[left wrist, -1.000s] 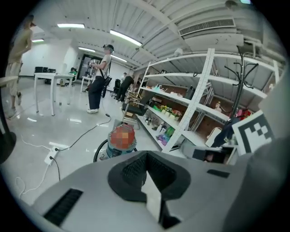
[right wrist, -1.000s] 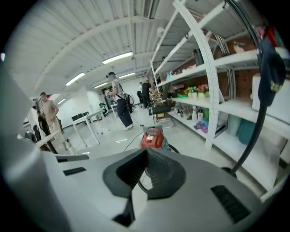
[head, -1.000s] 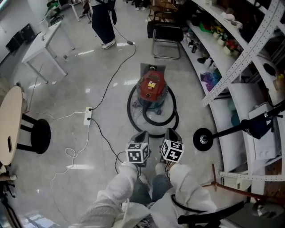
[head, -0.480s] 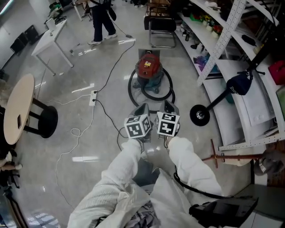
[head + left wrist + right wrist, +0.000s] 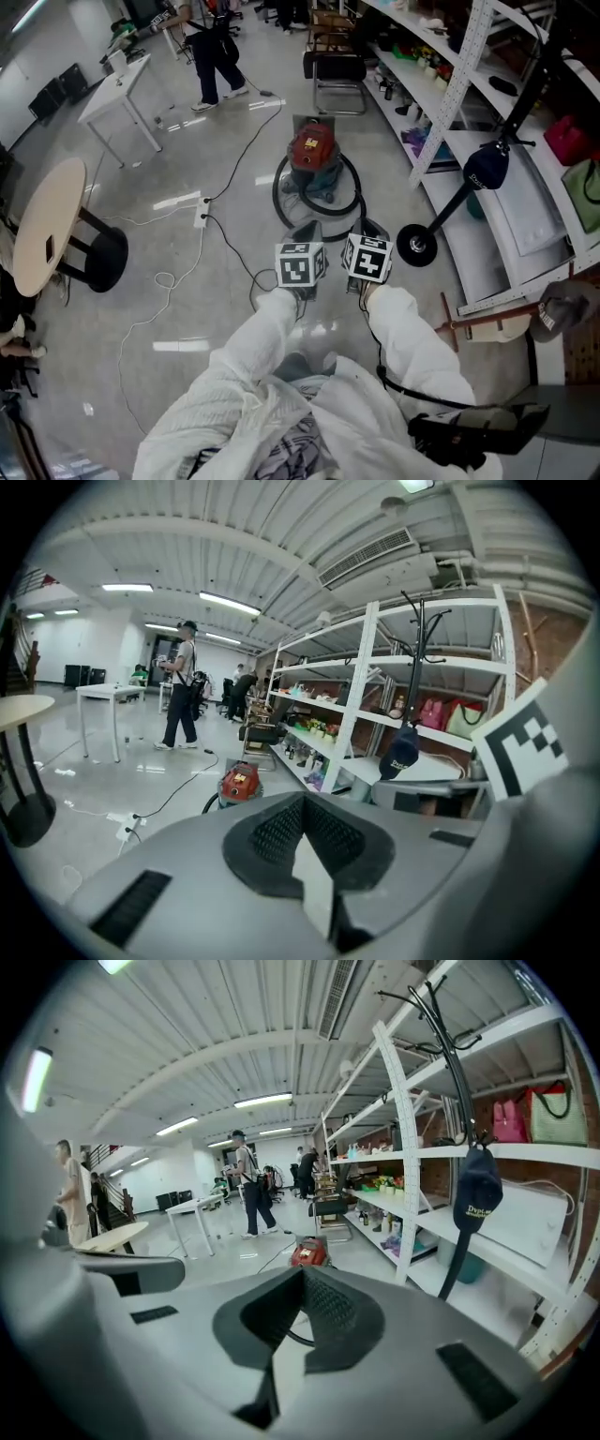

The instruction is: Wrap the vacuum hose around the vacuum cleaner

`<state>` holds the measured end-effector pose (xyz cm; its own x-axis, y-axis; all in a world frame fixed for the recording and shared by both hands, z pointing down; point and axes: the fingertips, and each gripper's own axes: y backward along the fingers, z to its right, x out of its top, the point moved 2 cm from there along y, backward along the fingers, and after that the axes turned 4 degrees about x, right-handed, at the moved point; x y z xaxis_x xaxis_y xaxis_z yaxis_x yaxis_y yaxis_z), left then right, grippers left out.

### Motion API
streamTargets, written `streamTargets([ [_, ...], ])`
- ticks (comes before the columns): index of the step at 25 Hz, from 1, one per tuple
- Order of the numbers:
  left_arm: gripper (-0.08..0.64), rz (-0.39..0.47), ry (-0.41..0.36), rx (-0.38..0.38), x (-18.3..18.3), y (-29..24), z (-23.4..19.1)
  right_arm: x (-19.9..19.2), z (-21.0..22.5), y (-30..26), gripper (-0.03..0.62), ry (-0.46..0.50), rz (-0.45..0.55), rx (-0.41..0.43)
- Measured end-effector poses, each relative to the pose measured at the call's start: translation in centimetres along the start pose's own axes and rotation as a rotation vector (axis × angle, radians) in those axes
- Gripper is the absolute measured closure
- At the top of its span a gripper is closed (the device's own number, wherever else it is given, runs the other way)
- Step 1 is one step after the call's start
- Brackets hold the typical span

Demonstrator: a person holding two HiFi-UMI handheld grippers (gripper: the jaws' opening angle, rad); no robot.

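We hold the left gripper point(image 5: 302, 231) and right gripper point(image 5: 362, 228) shut, empty, near the red round vacuum cleaner point(image 5: 312, 153); its black ribbed hose point(image 5: 360, 188) seemingly rings it on the floor.

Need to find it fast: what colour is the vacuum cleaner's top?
The vacuum cleaner has a red top; the head view shows it best.

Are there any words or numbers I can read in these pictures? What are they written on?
"Dup...": white print on the dark cap hanging on the coat stand; the later letters are too blurred to read.
Yellow label on the red vacuum cleaner: too small to read.
Marker cubes: only black and white squares, no words.
Nothing else can be read.
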<state>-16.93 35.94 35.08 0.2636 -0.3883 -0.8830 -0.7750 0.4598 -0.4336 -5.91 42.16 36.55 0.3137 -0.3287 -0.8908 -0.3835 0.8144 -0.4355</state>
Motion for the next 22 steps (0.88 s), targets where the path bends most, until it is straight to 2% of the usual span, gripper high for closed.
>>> streamTargets([
  [5, 0.561, 0.019, 0.008, -0.008, 0.6, 0.8, -0.9, 1.2, -2.0, 0.6, 0.578, 0.055, 0.006, 0.037],
  [10, 0.561, 0.005, 0.024, 0.008, 0.0, 1.3, -2.0, 0.0, -2.6, 0.5, 0.578, 0.048, -0.019, 0.028],
  [22, 0.561, 0.018, 0.029, 0.013, 0.2, 1.8, -4.0, 0.1, -4.7, 0.1, 0.578, 0.064, -0.018, 0.025],
])
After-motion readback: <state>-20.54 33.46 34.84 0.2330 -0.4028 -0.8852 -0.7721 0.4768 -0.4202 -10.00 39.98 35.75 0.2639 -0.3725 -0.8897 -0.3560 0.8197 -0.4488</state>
